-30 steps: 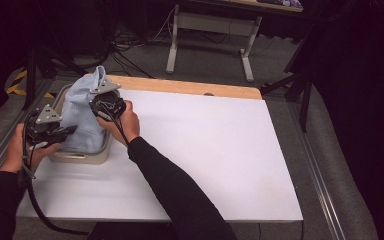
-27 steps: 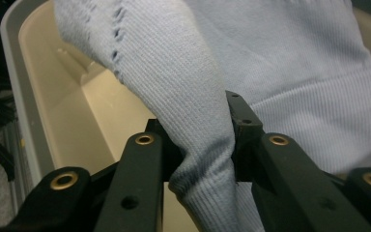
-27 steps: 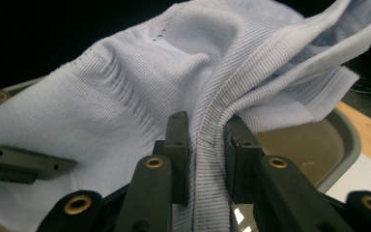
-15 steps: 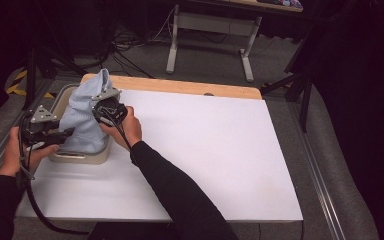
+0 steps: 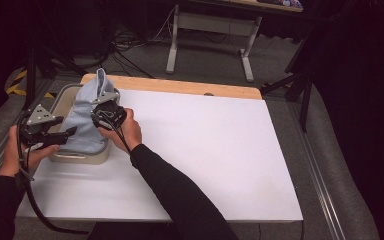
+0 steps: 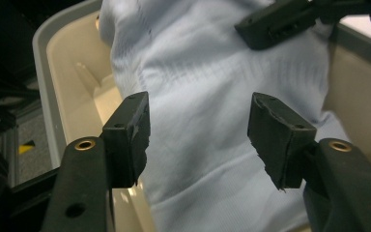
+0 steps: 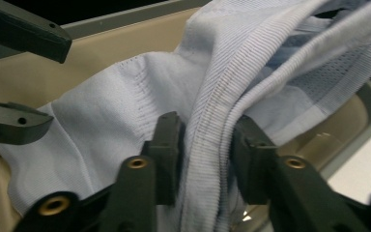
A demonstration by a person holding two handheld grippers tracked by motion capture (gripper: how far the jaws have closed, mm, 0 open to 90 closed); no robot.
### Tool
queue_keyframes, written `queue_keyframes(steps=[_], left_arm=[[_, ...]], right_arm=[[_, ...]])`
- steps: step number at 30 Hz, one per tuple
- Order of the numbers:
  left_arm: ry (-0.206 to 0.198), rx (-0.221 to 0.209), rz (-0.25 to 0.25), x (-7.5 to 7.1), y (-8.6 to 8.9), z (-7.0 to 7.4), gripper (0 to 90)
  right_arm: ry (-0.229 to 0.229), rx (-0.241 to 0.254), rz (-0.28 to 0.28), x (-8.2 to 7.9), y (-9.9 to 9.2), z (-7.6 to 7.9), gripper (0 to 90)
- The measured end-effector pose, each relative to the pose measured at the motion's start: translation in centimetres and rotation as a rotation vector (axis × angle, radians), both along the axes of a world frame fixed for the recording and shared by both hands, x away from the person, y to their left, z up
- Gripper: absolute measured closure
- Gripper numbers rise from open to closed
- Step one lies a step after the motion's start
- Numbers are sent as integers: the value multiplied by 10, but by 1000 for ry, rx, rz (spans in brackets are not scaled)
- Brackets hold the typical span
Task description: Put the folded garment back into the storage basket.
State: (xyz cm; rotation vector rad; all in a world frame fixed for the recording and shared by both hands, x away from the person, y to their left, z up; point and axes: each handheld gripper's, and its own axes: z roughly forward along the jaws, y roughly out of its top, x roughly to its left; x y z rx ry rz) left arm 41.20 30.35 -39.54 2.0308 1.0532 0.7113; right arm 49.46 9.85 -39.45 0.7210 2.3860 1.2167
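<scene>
A light blue cloth (image 5: 82, 122) stands bunched in a beige tub (image 5: 75, 157) at the table's left end. My left gripper (image 5: 69, 133) sits at the tub's near left side. In the left gripper view its jaws (image 6: 198, 130) are open and have just been opening; the cloth (image 6: 198, 72) lies between and beyond them, and the pads are clear of it. My right gripper (image 5: 105, 102) is at the tub's right rim. Its jaws (image 7: 205, 154) have just been opening, but a ribbed fold of the cloth (image 7: 116, 106) fills the gap and touches both pads.
The white table top (image 5: 205, 150) stretches to the right of the tub, with a wooden strip (image 5: 180, 86) along its far edge. A desk frame (image 5: 210, 30) and cables lie on the floor beyond. Metal rails run along both sides.
The left gripper's jaws have spread off the cloth's edge, and the cloth has sagged a little in the tub. Both hands stay about where they were.
</scene>
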Motion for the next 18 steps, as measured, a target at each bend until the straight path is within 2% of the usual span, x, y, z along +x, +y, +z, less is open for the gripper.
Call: queue_keyframes(steps=[5,11,13,18], left_arm=[[-35,-2,-41,-1,-5,2,400],[-73,-10,-39,-2,-10,5,397],[-79,1,-39,-2,-12,6,395],[-90,-10,-44,-2,-15,6,386]], right_arm=[[-34,23,3,-7,-11,5,563],[-88,18,2,-15,-22,10,563],[-107,11,2,-18,-25,11,560],[-133,14,20,-27,-37,16,551]])
